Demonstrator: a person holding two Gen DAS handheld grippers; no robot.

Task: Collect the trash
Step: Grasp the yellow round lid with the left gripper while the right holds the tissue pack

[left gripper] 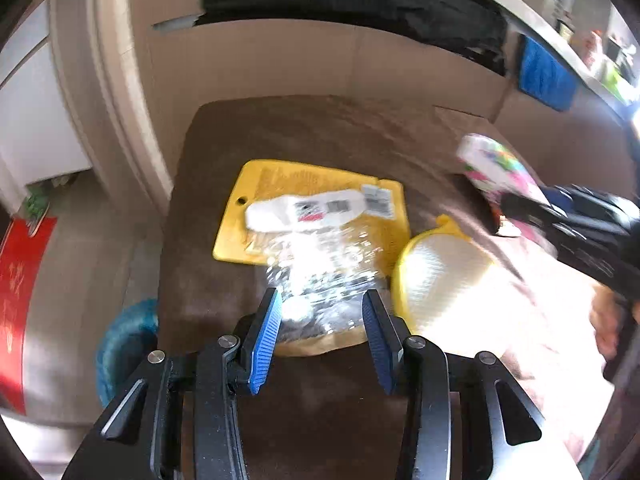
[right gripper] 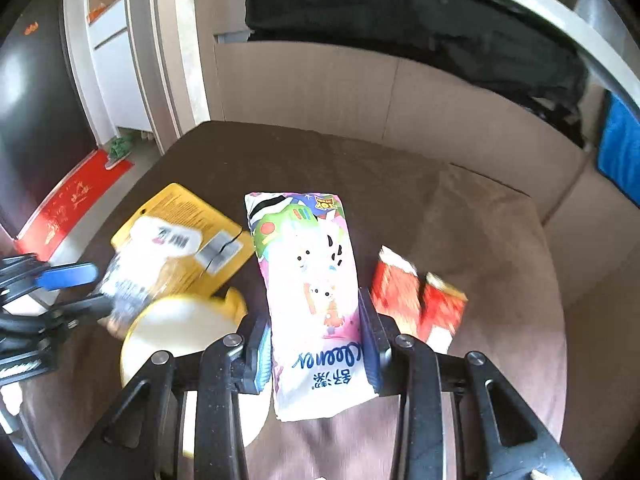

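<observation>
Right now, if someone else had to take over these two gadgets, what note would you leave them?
Left hand-held gripper: closed on the clear plastic blister of the yellow card package.
Right hand-held gripper: closed on the pink tissue pack.
On the brown sofa: round yellow-rimmed pad, red wrapper.
Done: two items gripped.
Left: bin them, then collect the rest.

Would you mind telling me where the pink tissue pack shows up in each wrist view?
Left wrist: pink tissue pack at the right edge, in the right gripper.
Right wrist: pack at centre, between the gripper's pads.
Shared landmark: yellow card on the brown sofa.
</observation>
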